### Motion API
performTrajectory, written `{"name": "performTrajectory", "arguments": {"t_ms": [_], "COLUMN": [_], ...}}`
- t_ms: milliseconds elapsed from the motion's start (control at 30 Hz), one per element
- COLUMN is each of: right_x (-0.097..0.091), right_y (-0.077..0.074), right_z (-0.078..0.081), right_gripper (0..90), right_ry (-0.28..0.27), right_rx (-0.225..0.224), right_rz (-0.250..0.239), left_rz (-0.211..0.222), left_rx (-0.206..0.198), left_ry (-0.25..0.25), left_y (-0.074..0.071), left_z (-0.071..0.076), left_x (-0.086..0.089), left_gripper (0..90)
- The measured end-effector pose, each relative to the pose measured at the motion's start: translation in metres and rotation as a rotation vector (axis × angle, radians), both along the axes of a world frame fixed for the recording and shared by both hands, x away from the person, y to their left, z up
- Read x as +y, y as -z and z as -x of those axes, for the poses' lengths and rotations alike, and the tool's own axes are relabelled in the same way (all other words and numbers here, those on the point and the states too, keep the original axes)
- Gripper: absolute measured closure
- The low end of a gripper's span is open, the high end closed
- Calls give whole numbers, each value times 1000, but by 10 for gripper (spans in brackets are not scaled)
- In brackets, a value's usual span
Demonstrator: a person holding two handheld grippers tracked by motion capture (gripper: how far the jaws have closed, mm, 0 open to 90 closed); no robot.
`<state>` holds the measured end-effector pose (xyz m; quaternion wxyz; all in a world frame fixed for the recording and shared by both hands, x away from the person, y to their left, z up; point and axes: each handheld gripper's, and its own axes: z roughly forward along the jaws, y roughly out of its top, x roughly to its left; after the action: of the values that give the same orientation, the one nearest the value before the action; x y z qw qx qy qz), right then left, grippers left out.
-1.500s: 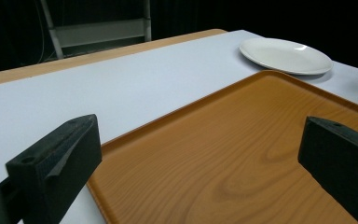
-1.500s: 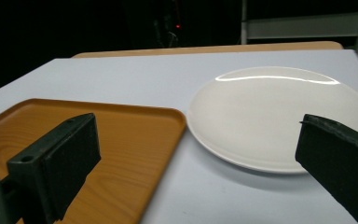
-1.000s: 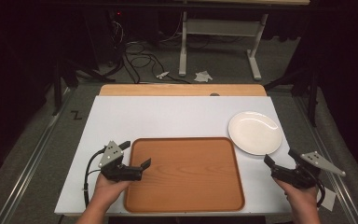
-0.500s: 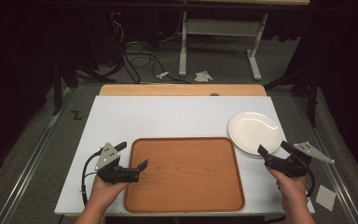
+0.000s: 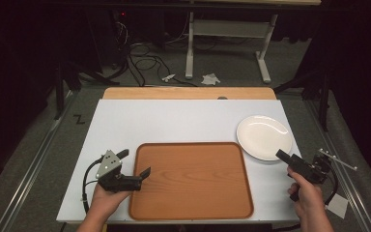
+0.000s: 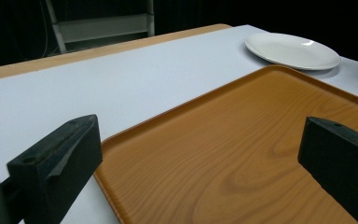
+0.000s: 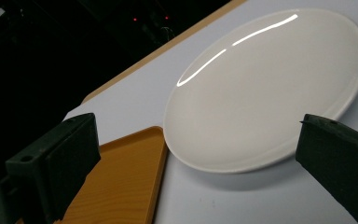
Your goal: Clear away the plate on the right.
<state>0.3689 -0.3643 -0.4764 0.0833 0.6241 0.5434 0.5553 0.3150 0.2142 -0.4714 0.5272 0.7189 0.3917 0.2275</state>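
Right gripper (image 5: 290,163) moved toward white plate (image 5: 263,137), wide open, empty, left gripper (image 5: 134,163) wide open over tray (image 5: 191,179) edge

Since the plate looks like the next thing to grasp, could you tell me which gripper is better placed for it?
Right: the right gripper is open at the plate rim; the left gripper is at the tray's far side.

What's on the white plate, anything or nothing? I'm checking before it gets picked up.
Empty. The plate shows a bare glossy surface with only light streaks, lying flat on the table beside the tray.
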Motion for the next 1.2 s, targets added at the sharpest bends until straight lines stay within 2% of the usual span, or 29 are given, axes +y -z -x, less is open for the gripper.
{"name": "performTrajectory", "arguments": {"t_ms": [100,167,267,300,800,1067,1200], "right_x": [-5,-8,-9,-10,-13,-9,-9], "right_y": [4,7,10,11,22,28,30], "right_z": [-2,-3,-5,-5,-18,-27,-30], "right_gripper": [8,9,8,8,8,11,14], "right_ry": [0,1,4,12,32,54,63], "right_rx": [49,97,129,139,199,246,251], "right_rz": [-44,-81,-83,-98,-202,-221,-224], "left_rz": [1,-3,-5,-4,-10,-9,-4], "left_rx": [-2,0,1,1,7,9,8], "left_ry": [0,2,3,1,-19,-44,-53], "left_y": [0,0,0,0,1,1,1], "left_z": [1,1,3,3,11,19,21], "left_x": [0,1,2,2,10,19,20], "left_gripper": [3,2,3,3,2,3,3]}}
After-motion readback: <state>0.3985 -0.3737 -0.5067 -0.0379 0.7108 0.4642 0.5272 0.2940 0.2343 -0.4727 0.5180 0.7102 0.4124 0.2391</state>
